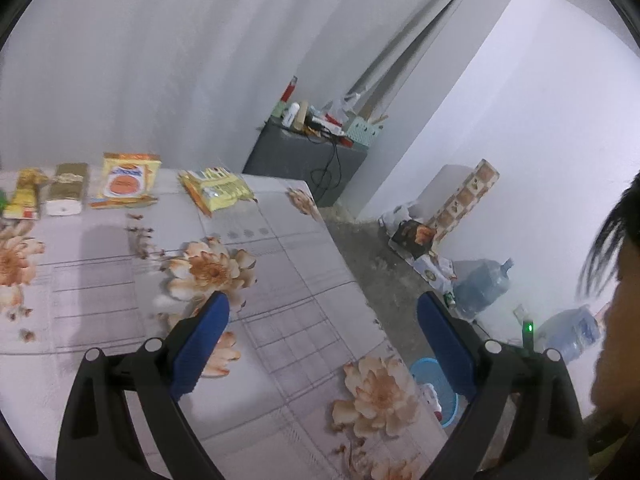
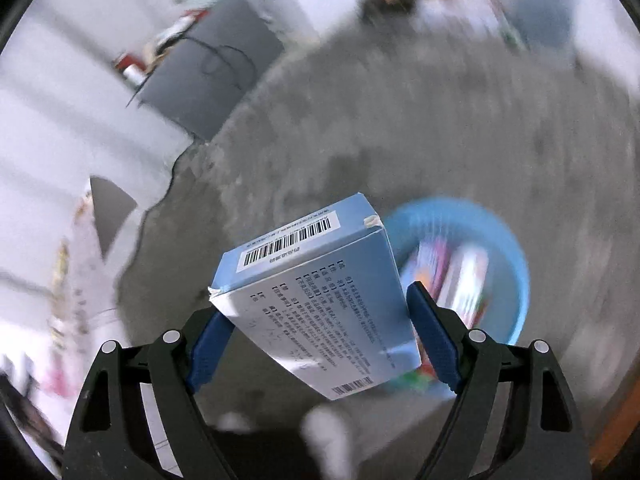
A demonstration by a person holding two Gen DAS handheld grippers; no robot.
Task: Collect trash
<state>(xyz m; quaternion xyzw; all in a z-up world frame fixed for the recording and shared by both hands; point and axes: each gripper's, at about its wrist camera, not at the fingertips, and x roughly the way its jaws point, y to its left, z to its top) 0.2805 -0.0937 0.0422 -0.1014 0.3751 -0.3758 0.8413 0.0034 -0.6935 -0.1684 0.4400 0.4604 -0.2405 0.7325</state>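
Note:
My right gripper (image 2: 316, 312) is shut on a light blue and white carton (image 2: 316, 292) with barcodes, held in the air above the concrete floor, just left of a blue waste basket (image 2: 516, 280) that holds colourful packets. My left gripper (image 1: 324, 320) is open and empty above the flowered tablecloth (image 1: 280, 280). At the table's far side lie several wrappers: a yellow packet (image 1: 218, 190), an orange and yellow packet (image 1: 126, 180), an olive packet (image 1: 68, 188) and a yellow wrapper (image 1: 26, 196). The blue basket also shows in the left wrist view (image 1: 432, 380), on the floor beside the table's edge.
A dark cabinet (image 1: 296, 160) with clutter on top stands against the wall. Boxes and bags (image 1: 424, 236) and two water jugs (image 1: 480, 284) lie along the right wall. A person's head (image 1: 616, 300) is at the right edge.

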